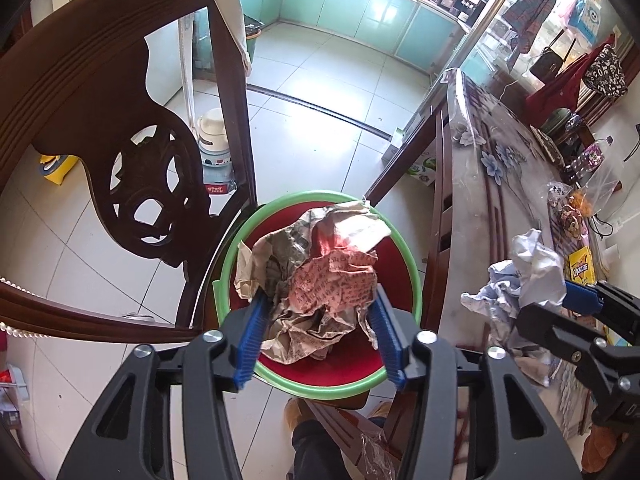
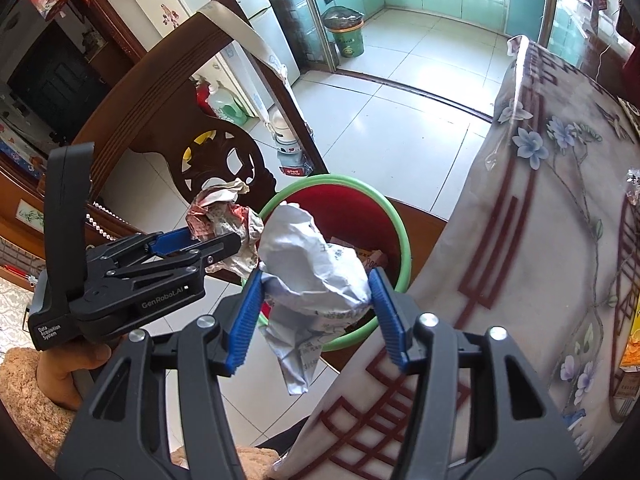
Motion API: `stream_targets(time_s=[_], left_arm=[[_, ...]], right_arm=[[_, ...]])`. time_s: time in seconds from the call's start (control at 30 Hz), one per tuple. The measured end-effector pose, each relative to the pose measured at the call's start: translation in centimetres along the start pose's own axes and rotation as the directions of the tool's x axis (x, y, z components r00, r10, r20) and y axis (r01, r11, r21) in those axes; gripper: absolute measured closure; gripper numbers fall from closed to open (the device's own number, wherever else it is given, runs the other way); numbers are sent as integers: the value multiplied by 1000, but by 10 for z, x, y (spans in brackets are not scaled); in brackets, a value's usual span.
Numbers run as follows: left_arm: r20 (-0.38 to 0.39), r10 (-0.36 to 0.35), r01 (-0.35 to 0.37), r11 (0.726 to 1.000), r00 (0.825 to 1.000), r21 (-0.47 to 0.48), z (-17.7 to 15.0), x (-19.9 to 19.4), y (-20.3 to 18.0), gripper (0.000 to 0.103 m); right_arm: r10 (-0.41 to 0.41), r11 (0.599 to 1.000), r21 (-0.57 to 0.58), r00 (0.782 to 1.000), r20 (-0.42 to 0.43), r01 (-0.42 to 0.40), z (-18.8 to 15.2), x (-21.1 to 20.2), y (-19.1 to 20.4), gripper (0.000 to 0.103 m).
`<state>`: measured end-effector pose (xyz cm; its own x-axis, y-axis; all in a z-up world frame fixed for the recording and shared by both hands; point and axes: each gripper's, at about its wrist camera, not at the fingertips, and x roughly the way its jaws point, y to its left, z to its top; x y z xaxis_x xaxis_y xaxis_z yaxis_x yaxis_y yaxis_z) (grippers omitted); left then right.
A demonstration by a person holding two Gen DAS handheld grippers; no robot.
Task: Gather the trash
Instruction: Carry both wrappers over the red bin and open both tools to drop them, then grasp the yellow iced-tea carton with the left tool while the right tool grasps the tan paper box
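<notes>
I am holding a newspaper wad (image 1: 320, 280) in my left tool (image 1: 318, 316) and a white paper wad (image 2: 316, 272) in my right tool (image 2: 316, 304), centring both over the bin (image 1: 236, 256) before letting go.

Red bin (image 1: 404, 280) with green rim, pink-printed crumpled newspaper (image 1: 320, 276), pale blue-white paper wad (image 2: 316, 272), flowered tablecloth (image 2: 532, 216).

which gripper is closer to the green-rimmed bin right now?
Left, by a little. The left gripper hangs right over the bin with crumpled newspaper between its fingers. The right gripper, with crumpled white paper, is by the rim on the table side.
</notes>
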<state>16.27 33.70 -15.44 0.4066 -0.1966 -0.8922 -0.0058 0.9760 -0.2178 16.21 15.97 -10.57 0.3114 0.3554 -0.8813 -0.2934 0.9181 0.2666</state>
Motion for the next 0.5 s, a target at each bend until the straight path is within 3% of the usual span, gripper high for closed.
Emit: stream_targets(time_s=[0.1,0.17,0.2,0.5], left_arm=[[7,3,-3,1000,1000,-2,1,-3,0,50],[11,4,-4,1000,1000,-8,2,-4,2,44],[18,1,0,1000,1000,-17,2,-6,3,39],[67,-4,3,1000,998,11,2,-23,-11,39]], right_arm=[[3,1000,17,1000,6,-3,0,-1,-3,44],[7,1000,29,1000,21,-8,-1,-5,-6,34],[7,999,35,1000,28,-8,-2,-6,-7,33],[-18,999,43,997,71,15,-10,-29,-14,33]])
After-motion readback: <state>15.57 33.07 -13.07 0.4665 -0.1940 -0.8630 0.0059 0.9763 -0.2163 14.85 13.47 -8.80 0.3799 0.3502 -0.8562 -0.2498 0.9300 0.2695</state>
